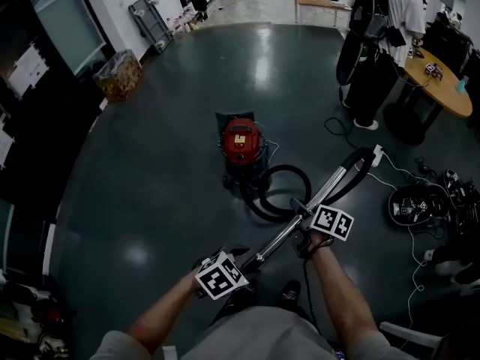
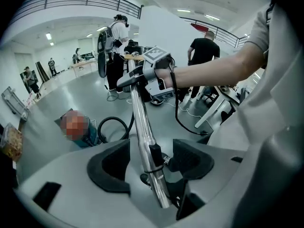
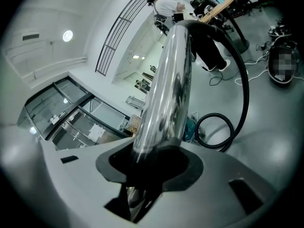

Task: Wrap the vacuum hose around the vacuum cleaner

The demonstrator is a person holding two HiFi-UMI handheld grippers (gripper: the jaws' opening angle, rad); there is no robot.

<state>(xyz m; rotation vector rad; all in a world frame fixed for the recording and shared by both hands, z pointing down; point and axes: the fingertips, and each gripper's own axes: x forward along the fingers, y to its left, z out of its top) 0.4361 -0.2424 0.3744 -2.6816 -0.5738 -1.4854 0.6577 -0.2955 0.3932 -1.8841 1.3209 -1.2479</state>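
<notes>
Left tongs (image 2: 151, 159), nearest the body, stood with jaws wide apart. The steel tube (image 2: 141, 120) passed between the pads with a gap on either side, touching neither. Right tongs (image 3: 153, 161), further up the same tube, were clamped on it, the pads closed round the metal. In the head view the tube ran obliquely from lower left to upper right, above the dark glossy floor (image 1: 142, 201). At the tube's far end a black hose (image 3: 247, 94) curved off and down, then lay in one loose loop on the floor. The loop rested just beside the red vacuum (image 1: 241, 142), on its right in the head view, and the hose was not wound round the vacuum's body. The vacuum stood upright near the middle of the floor, well apart from both tongs. White cables (image 1: 409, 178) trailed on the floor to the right. Beyond them a person (image 1: 379, 43) stood beside a round table (image 1: 439, 88). A cart (image 1: 150, 19) stood by the far left wall.
</notes>
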